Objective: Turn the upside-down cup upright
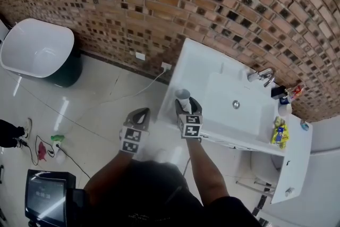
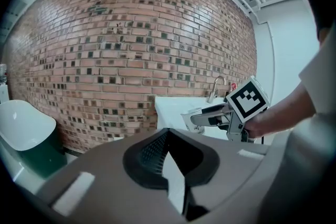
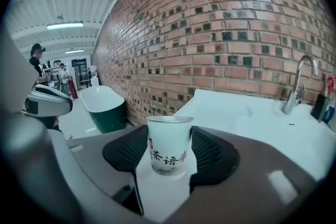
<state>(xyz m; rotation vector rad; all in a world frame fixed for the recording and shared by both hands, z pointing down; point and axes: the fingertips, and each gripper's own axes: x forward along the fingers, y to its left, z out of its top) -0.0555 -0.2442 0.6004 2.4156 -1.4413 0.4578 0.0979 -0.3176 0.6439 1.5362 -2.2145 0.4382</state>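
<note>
Two claws show in the head view: my right gripper [image 1: 187, 104] clamps the cup [image 1: 182, 96] at the near-left corner of the counter [image 1: 197, 57], and my left gripper [image 1: 140, 113] hangs further left.

Left gripper view: its jaws meet on nothing.

Right gripper view: the cup [image 3: 169, 144] stands between my pads, mouth up and long axis vertical, with the counter beyond on the right.

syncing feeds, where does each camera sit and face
Head view: on the head, steeply down at the sink; forearms, left hand-held gripper and right hand-held gripper.
Left gripper view: on the left one, facing brick wall; its empty jaws.
Right gripper view: on the right one, facing the faucet; jaws on the cup.
Shared: all show the cup.
</note>
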